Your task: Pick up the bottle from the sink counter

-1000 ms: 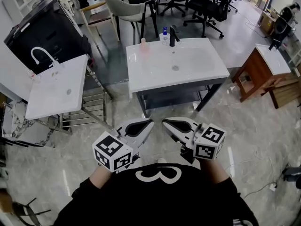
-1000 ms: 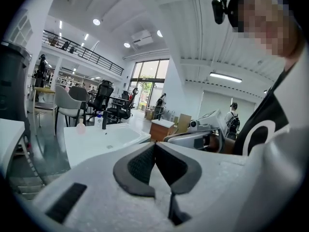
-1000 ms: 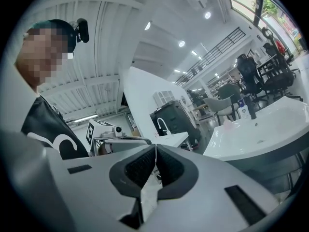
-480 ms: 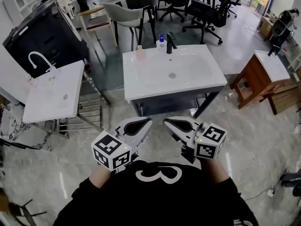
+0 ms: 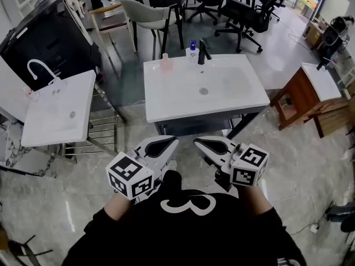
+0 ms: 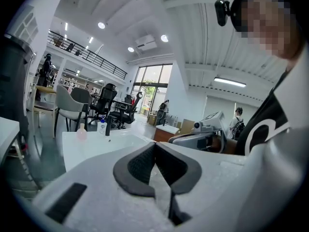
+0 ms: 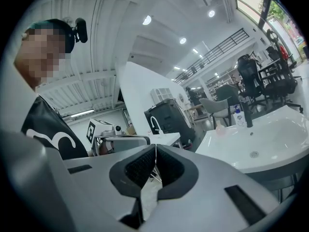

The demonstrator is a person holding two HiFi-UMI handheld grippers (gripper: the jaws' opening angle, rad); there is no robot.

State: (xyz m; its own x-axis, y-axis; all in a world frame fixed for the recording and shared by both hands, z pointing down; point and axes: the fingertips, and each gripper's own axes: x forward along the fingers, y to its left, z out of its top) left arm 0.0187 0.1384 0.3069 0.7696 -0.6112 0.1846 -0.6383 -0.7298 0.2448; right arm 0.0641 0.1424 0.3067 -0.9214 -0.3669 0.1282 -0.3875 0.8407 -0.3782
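Left tongs (image 5: 175, 142): shut tight, the dark pads meeting at the tip with nothing between them. They are held low in front of the person's black shirt and point towards the sink table (image 5: 166, 104).
Right tongs (image 5: 196, 143): also closed pad to pad and empty, just beside the left pair, aimed the same way.
Sink table: white, with a basin and drain in the middle. It stands ahead of both tongs and well apart from them.
Pink bottle (image 5: 165, 62): upright at the table's far edge, towards its left corner.
Blue-topped bottle (image 5: 192, 50): upright at the same far edge, just beside the black faucet (image 5: 203, 49), on its left.
Contact: neither tongs touches either bottle or the table.
To the left: a second white sink (image 5: 55, 115) with a curved white tap (image 5: 37, 68).
To the right: a wooden cabinet (image 5: 297, 96) with a white top.
Behind the table: chairs (image 5: 143, 11) on the grey floor.
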